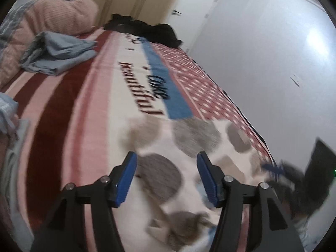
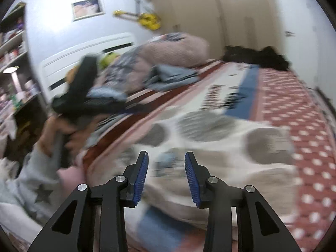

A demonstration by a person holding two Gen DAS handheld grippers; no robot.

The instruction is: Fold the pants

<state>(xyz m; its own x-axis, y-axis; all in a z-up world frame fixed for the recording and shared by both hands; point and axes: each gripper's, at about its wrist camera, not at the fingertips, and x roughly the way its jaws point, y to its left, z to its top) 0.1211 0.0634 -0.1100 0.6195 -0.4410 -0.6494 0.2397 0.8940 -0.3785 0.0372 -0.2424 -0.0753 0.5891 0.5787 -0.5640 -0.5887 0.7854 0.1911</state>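
Cream pants with large grey dots (image 1: 189, 138) lie spread on the striped bed blanket (image 1: 88, 109), blurred in both views. My left gripper (image 1: 166, 159) hovers just above them, blue pads apart and nothing between them. My right gripper (image 2: 166, 159) is also open over the pants (image 2: 231, 147), and only cloth lying below shows in the gap. In the right wrist view a hand (image 2: 56, 134) in a grey star-print sleeve holds the other gripper's black body at the left. Whether either gripper touches the cloth is hidden by blur.
A blue-grey garment pile (image 1: 56, 54) and a pink quilt (image 1: 63, 10) lie toward the headboard (image 2: 88, 50). A black garment (image 1: 147, 29) sits at the far end. A white wall (image 1: 273, 63) runs along the bed's right edge. Shelves (image 2: 12, 63) stand at the left.
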